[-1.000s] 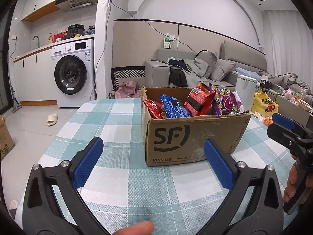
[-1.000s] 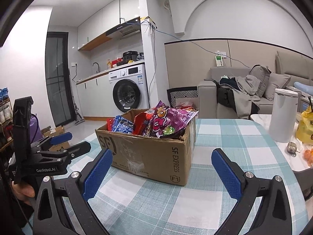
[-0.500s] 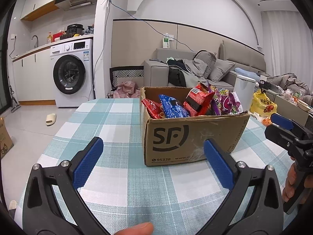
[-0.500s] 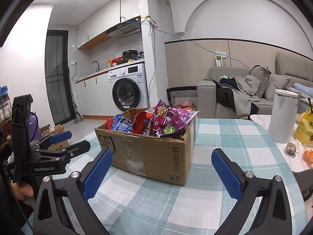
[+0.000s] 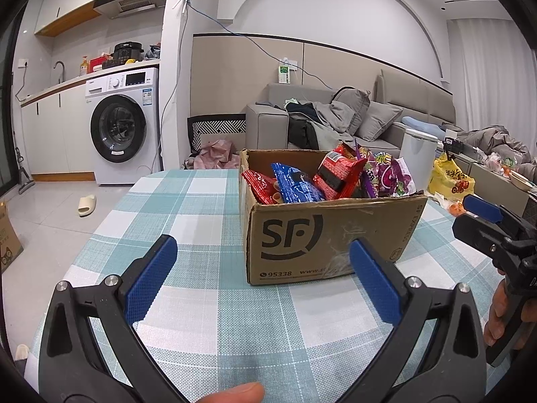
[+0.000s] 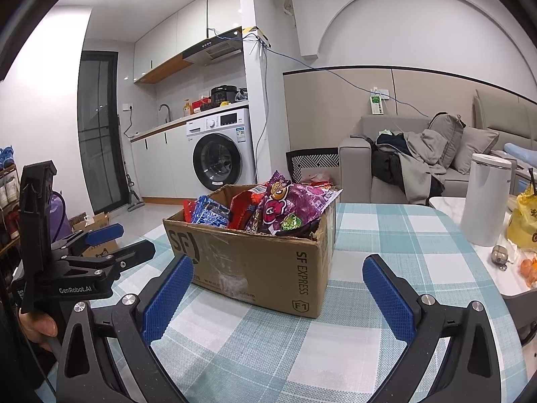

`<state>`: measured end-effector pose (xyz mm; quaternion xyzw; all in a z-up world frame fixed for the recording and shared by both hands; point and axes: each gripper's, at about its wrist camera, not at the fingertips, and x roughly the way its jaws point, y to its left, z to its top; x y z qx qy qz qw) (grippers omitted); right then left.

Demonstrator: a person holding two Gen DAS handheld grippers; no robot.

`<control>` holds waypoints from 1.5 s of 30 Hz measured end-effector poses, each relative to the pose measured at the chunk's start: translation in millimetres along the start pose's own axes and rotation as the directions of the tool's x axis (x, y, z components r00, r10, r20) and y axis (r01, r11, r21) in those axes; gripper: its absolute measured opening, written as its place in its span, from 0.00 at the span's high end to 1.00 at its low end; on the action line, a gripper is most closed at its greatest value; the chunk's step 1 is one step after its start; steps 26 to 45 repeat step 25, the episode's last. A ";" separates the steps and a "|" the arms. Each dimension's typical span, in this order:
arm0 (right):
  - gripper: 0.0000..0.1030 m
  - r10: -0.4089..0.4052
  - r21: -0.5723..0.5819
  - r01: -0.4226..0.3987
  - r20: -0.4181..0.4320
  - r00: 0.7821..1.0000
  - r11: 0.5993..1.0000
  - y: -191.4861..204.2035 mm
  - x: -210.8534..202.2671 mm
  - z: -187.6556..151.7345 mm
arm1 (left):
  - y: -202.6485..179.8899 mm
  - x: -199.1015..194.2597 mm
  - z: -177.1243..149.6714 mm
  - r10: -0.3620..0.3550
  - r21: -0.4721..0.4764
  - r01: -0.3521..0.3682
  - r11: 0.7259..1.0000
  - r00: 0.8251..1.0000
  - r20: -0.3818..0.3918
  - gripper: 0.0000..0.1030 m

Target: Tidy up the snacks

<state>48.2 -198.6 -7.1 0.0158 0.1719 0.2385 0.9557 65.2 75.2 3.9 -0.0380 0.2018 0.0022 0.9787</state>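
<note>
Your snack packets (image 5: 322, 178) stand packed in the cardboard box (image 5: 322, 235) near the middle of the table (image 5: 188, 208); none lies loose on the cloth. That fits either a box filled and tidied or one waiting to be sorted out. Your left gripper (image 5: 260, 268) and right gripper (image 6: 277, 280) both hover short of the box, jaws spread and empty. The table's left edge has open cloth; along its right edge a white canister (image 6: 485, 198) crowds you.

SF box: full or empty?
Full. The cardboard box stands upright and open-topped on the checked tablecloth, with snack packets heaped above its rim.
</note>
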 end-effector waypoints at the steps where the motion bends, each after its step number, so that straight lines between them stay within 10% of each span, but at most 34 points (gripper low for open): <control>1: 0.00 0.000 -0.001 0.000 -0.001 1.000 1.000 0.0 0.3 -0.2 | -0.2 1.1 0.0 0.000 0.000 0.000 1.000 1.000 0.000 0.01; 45: 0.00 0.000 -0.001 0.000 -0.001 1.000 1.000 0.4 0.1 0.1 | 1.0 -1.2 -0.8 0.007 -0.010 -0.007 1.000 1.000 0.002 0.01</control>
